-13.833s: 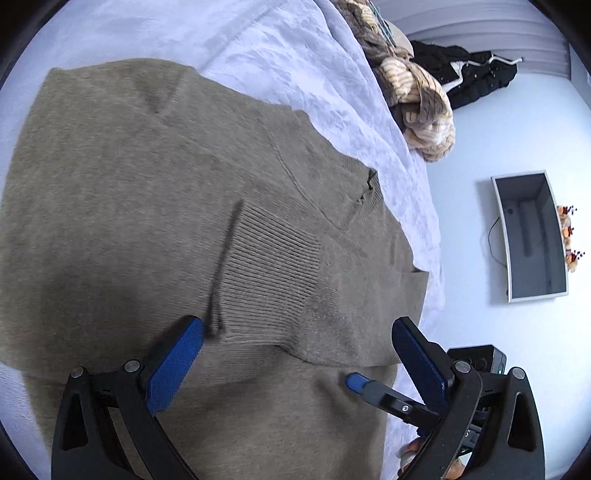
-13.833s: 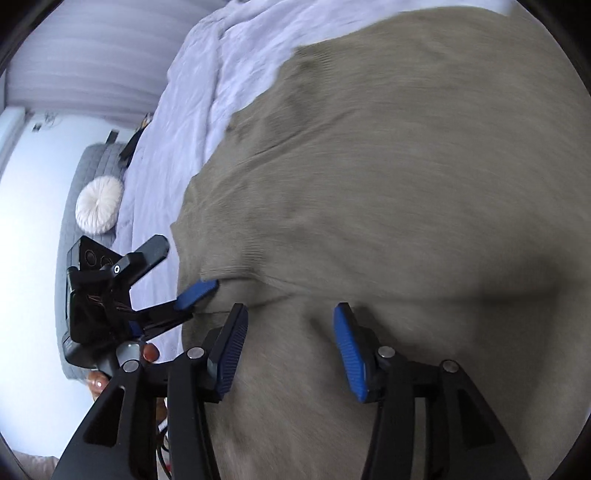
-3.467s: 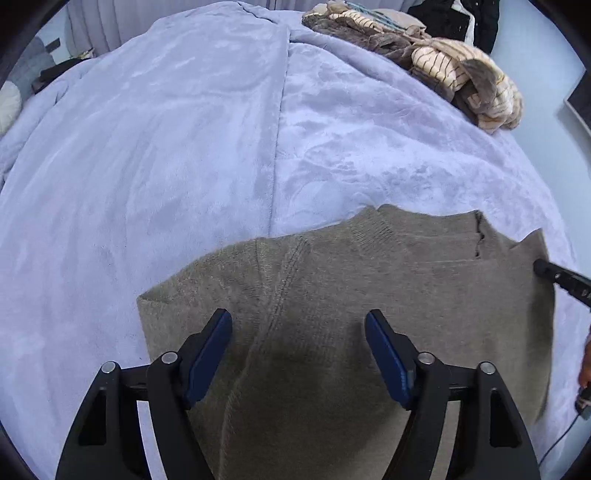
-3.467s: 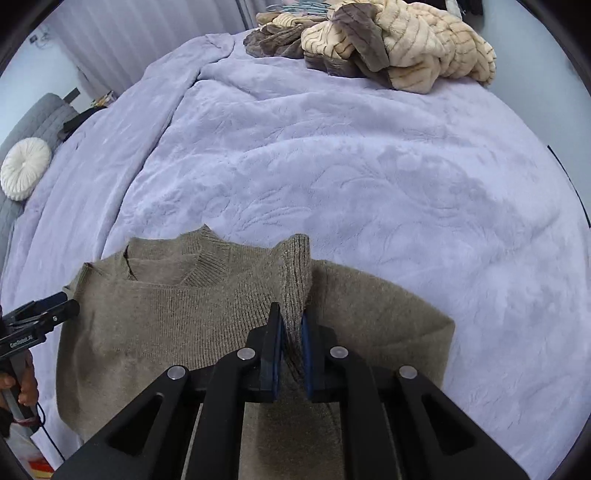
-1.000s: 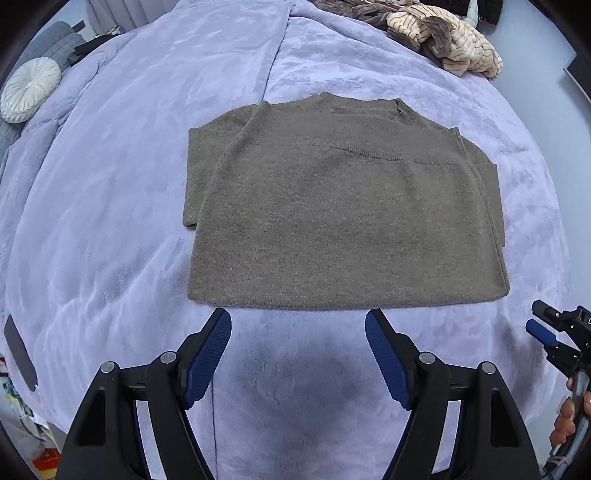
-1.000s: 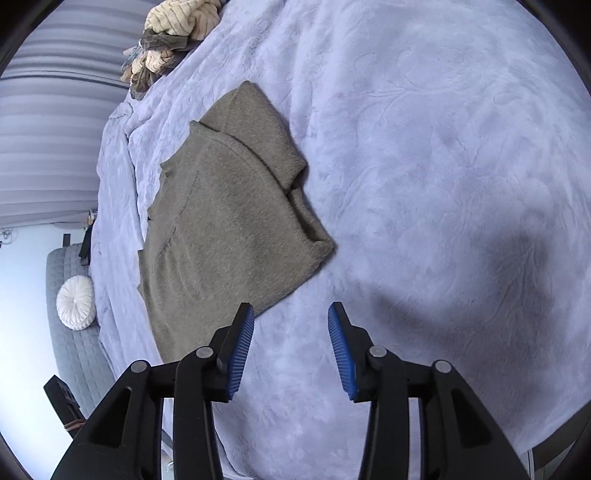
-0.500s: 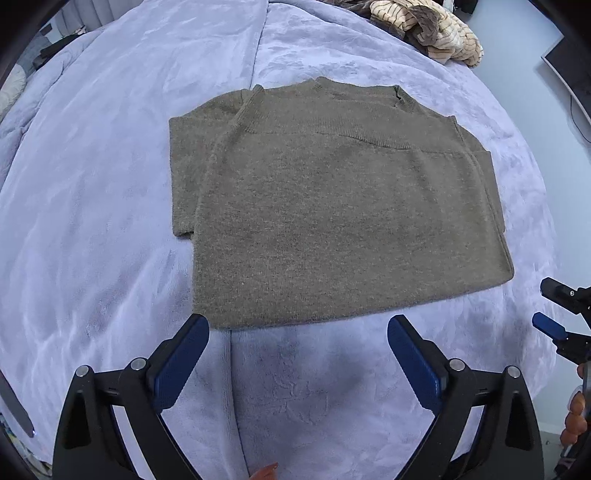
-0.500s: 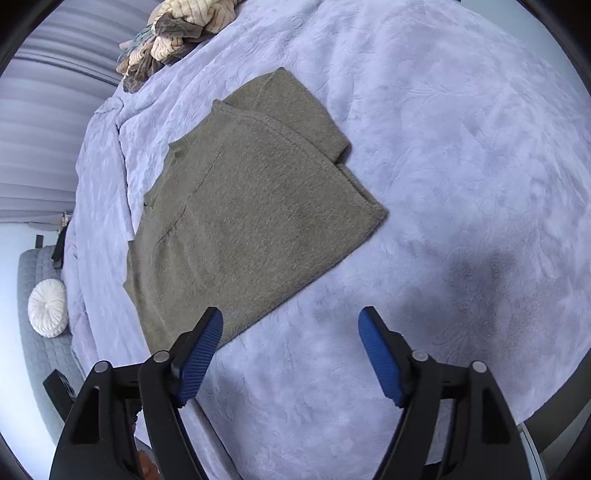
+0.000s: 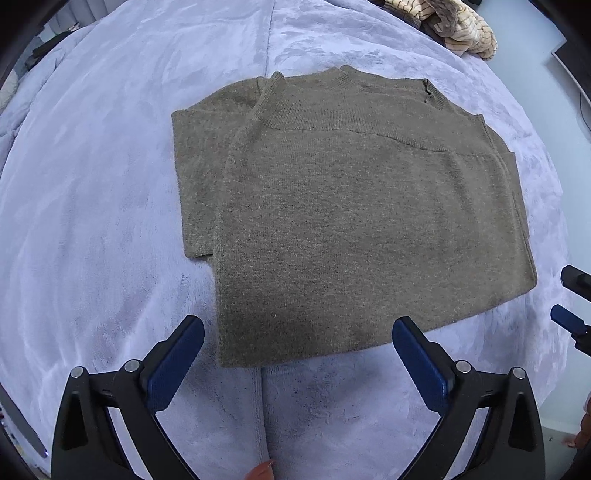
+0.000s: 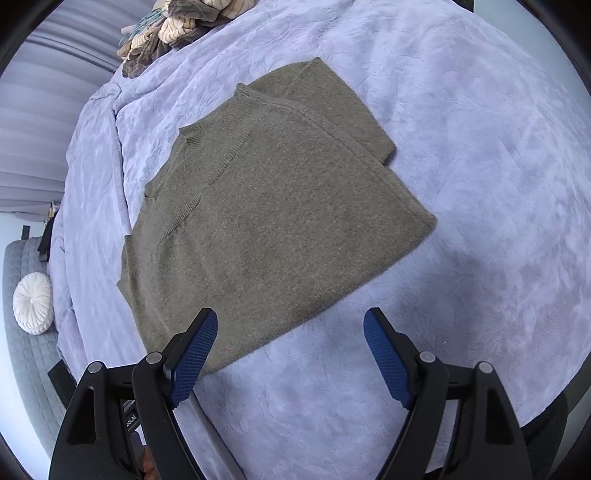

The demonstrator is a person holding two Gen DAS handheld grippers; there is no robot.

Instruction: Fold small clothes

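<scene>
An olive-brown knit sweater [image 9: 351, 221] lies folded flat on the lavender blanket [image 9: 92, 221], sleeves tucked in and collar at the far side. My left gripper [image 9: 298, 325] hovers over the near hem, its jaws opening wide, with the hem's edge below them and nothing pressed. In the right wrist view the sweater [image 10: 277, 221] lies slantwise. My right gripper [image 10: 291, 314] hangs above its near corner, jaws opening too, gripping nothing. The right gripper's fingertips [image 9: 569, 321] show at the left view's right edge.
A heap of striped and brown clothes [image 10: 173, 26] sits at the far end of the bed [image 10: 480, 147]. A white round cushion [image 10: 33, 302] rests on a grey sofa [image 10: 22, 350] beside the bed. Bare blanket surrounds the sweater.
Both grippers' jaws have spread wider. The left gripper has come lower and nearer the sweater's hem. The right gripper has shifted sideways, so the sweater's near corner now lies under it.
</scene>
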